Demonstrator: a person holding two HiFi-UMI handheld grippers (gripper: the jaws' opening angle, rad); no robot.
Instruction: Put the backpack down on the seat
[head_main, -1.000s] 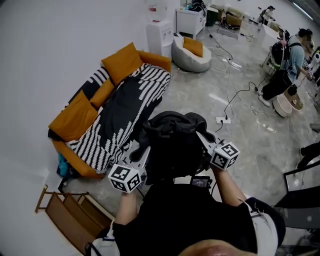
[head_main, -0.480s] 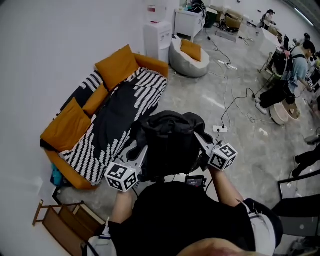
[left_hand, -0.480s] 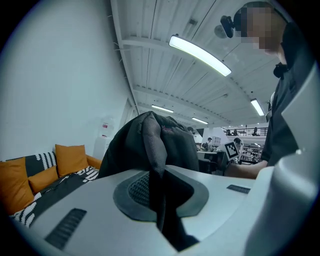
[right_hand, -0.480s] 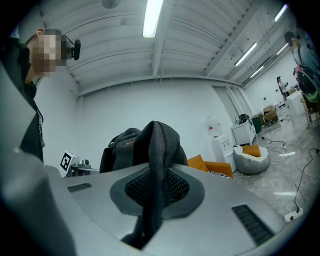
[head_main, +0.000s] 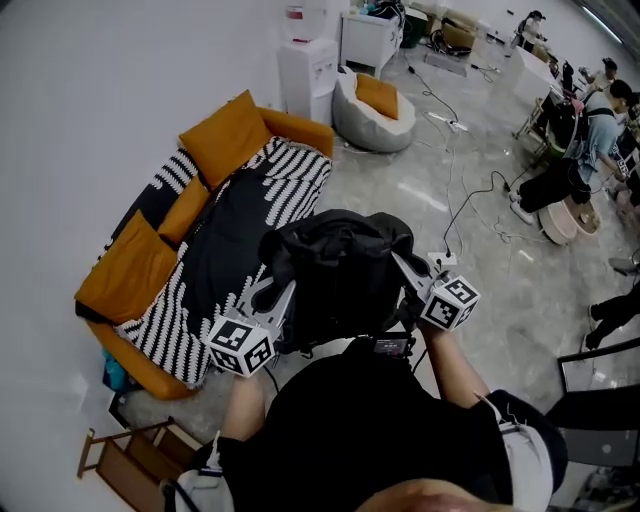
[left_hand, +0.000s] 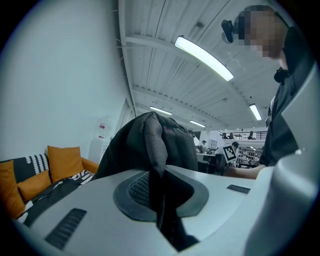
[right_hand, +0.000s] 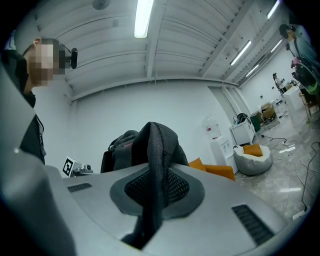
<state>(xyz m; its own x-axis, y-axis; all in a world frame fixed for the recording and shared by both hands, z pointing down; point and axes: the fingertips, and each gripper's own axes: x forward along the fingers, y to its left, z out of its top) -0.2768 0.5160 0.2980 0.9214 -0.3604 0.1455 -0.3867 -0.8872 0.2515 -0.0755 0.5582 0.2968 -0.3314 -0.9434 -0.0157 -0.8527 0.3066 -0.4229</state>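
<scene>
Both grippers are up at centre frame. The left gripper (head_main: 275, 300) is clamped on a dark strap (left_hand: 154, 145) of the black fabric backpack (head_main: 340, 275), and the right gripper (head_main: 405, 270) pinches a mesh strap (right_hand: 159, 150). The backpack hangs mid-air, not yet on the orange sofa with the striped black-and-white throw (head_main: 290, 175) at upper left. Best play, I'd say: carry it across level, lower until the seat takes the weight, then release.

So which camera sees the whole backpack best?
The head view. It shows the whole black backpack, held up by the left gripper and right gripper. Each gripper view shows only a close-up: one strap pinched in the fingers, with part of the bag behind.
</scene>
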